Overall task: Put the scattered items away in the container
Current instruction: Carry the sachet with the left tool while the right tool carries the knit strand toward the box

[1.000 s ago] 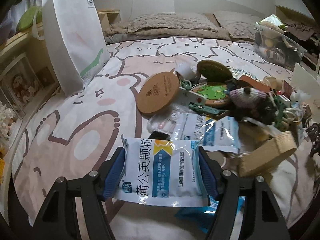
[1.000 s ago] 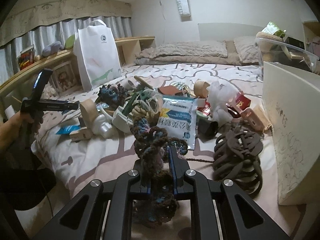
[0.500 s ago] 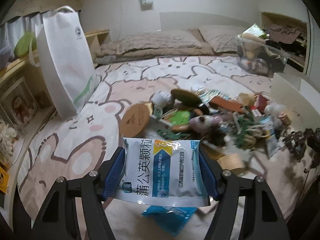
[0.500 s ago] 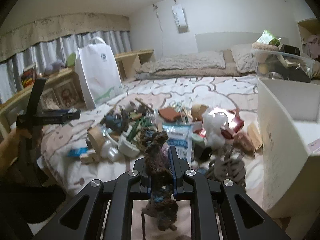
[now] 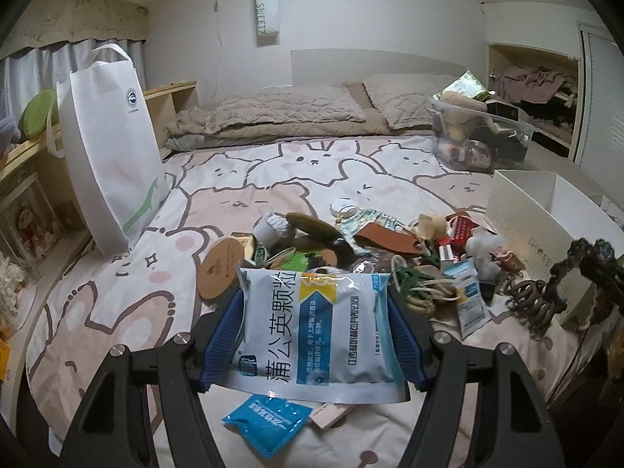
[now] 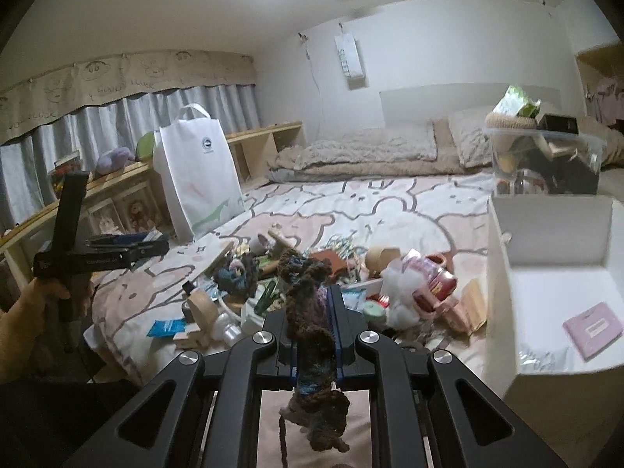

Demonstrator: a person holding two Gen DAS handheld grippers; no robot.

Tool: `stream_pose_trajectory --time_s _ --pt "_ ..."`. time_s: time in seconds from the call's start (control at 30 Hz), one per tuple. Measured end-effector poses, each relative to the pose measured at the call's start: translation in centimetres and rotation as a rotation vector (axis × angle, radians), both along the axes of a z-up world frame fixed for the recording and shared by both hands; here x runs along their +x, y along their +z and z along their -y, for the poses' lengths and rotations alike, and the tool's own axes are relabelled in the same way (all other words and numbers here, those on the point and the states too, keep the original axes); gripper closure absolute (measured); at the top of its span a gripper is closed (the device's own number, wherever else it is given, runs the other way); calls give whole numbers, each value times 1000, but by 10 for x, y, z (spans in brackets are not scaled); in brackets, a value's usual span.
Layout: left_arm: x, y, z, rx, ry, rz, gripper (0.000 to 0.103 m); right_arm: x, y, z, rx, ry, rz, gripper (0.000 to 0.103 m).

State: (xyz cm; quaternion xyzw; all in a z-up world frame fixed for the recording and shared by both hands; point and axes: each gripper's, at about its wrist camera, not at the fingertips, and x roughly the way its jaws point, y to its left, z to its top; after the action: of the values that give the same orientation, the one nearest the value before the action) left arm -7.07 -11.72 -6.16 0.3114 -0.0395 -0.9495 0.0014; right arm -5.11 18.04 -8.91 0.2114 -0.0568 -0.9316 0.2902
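My left gripper (image 5: pixel 316 335) is shut on a white and blue medicine sachet (image 5: pixel 316 331), held above the front edge of the bed. It also shows at the left of the right wrist view (image 6: pixel 128 245). My right gripper (image 6: pixel 312 308) is shut on a dark knitted yarn piece (image 6: pixel 308 300), raised above the bed and left of the open white box (image 6: pixel 553 280); the yarn piece also shows in the left wrist view (image 5: pixel 589 269). The box (image 5: pixel 522 210) holds a pink card (image 6: pixel 592 327). A pile of scattered items (image 5: pixel 351 249) lies mid-bed.
A white tote bag (image 5: pixel 109 163) stands at the bed's left. A clear bin (image 5: pixel 479 136) full of things sits far right. A blue sachet (image 5: pixel 269 421) and a wooden coaster (image 5: pixel 218 269) lie near the front. Pillows (image 5: pixel 288 117) lie at the head.
Both grippers have risen and pulled back from the pile with their loads. The right one has swung toward the white box, whose inside now shows.
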Motion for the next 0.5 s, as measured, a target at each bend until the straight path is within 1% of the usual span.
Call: stream_pose_trajectory --time_s 0.17,0.33,0.5 --pt "0 5 -11 -4 -11 -5 32 3 17 -12 -9 -12 -24 90" --pt "5 17 -23 -8 -32 -25 32 4 35 -25 -32 -15 -41 90" --pt "10 26 -38 -20 -50 -50 32 9 57 -34 -22 -34 -96 90"
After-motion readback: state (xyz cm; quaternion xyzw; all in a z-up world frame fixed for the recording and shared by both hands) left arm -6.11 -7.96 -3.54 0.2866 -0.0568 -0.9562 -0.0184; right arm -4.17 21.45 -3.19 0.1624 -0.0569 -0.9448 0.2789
